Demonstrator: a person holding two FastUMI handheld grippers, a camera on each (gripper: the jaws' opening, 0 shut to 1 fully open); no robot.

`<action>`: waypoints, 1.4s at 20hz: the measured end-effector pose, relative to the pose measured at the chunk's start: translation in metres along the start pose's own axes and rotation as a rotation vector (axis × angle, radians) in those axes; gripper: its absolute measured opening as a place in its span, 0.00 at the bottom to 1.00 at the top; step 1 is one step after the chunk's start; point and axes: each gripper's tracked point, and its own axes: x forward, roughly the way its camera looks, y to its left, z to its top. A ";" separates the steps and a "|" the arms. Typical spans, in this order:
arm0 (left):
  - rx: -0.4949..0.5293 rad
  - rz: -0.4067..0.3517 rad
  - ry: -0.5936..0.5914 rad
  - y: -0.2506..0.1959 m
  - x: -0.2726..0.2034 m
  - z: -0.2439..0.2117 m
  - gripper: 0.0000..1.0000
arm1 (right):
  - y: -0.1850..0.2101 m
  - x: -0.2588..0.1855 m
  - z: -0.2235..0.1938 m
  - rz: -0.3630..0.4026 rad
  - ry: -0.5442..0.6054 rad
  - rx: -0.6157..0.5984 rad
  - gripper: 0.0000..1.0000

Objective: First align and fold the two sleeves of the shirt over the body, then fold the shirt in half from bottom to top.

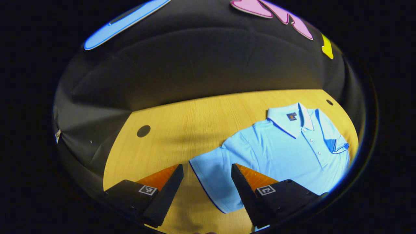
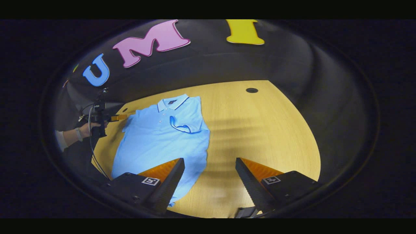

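Observation:
A light blue polo shirt (image 1: 286,149) lies flat on the wooden table (image 1: 182,130), collar (image 1: 289,117) toward the far wall. Its near sleeve (image 1: 211,175) is spread out on the wood. My left gripper (image 1: 207,166) hovers open just above that sleeve's edge, holding nothing. The far sleeve (image 1: 336,144) lies folded over the body. In the right gripper view the shirt (image 2: 156,143) sits left of centre with the folded sleeve (image 2: 182,125) on its chest. My right gripper (image 2: 210,160) is open over the table beside the shirt's lower side edge. A hand (image 2: 81,131) holds the left gripper (image 2: 122,117) at the shirt's other sleeve.
Round cable holes sit in the tabletop (image 1: 143,131) (image 2: 252,90). Black cloth walls close in the table on the far sides. Bare wood (image 2: 260,130) stretches to the right of the shirt. A cable (image 2: 94,156) hangs from the left gripper.

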 end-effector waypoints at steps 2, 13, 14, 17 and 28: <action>-0.011 0.003 0.039 0.000 0.010 -0.009 0.98 | -0.006 -0.008 0.001 -0.006 -0.014 0.022 0.98; -0.059 -0.093 0.078 -0.034 0.022 -0.020 0.12 | -0.005 -0.015 -0.009 0.020 0.005 0.019 0.98; -0.065 -0.090 0.066 -0.033 0.020 -0.017 0.11 | -0.005 -0.015 -0.009 0.022 0.001 0.028 0.98; -0.058 -0.102 0.009 -0.039 0.009 0.002 0.11 | -0.011 -0.016 -0.005 0.020 -0.021 0.064 0.98; 0.096 -0.322 0.001 -0.159 -0.010 0.026 0.12 | -0.030 -0.024 -0.019 0.026 -0.024 0.107 0.98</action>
